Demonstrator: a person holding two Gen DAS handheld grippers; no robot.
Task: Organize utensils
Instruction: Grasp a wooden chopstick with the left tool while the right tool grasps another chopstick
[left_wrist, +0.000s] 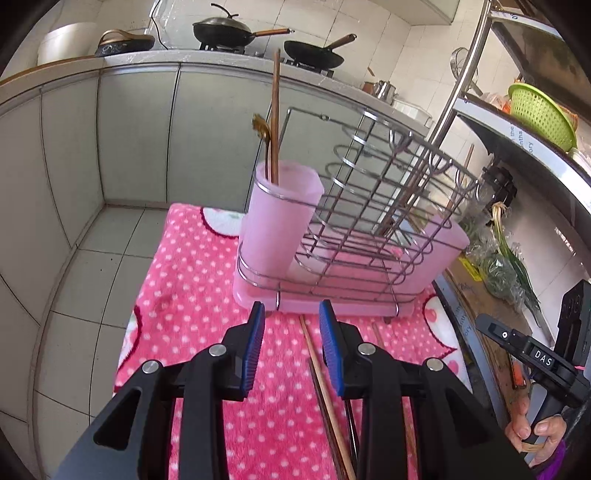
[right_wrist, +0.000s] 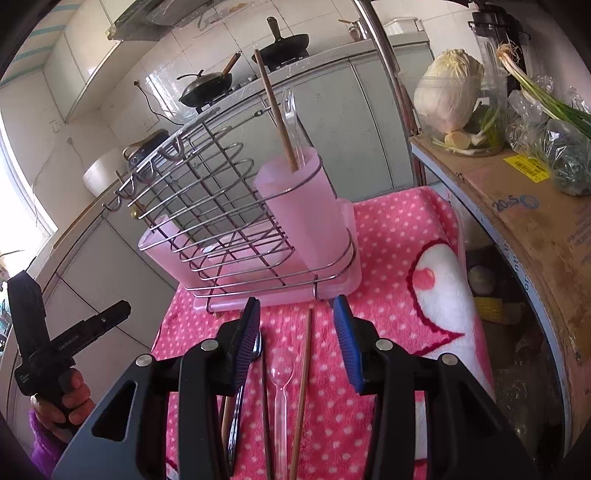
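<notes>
Both pairs of fingers open and empty, above loose utensils before the rack

Left gripper (left_wrist: 291, 314) straddles a chopstick (left_wrist: 325, 391); right gripper (right_wrist: 295, 314) hangs over a clear spoon (right_wrist: 282, 373) flanked by chopsticks and a dark-handled piece, all on the pink cloth (right_wrist: 388, 229); step looks like pick-up; next: lower, close, carry to a pink cup (right_wrist: 306, 206); two cups visible, each already holding a chopstick and one other utensil; loose count: roughly five, partly hidden.

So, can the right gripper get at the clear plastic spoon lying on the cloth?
Probably yes: the right gripper is open and empty, and the clear plastic spoon lies uncovered just below, between chopsticks.
</notes>
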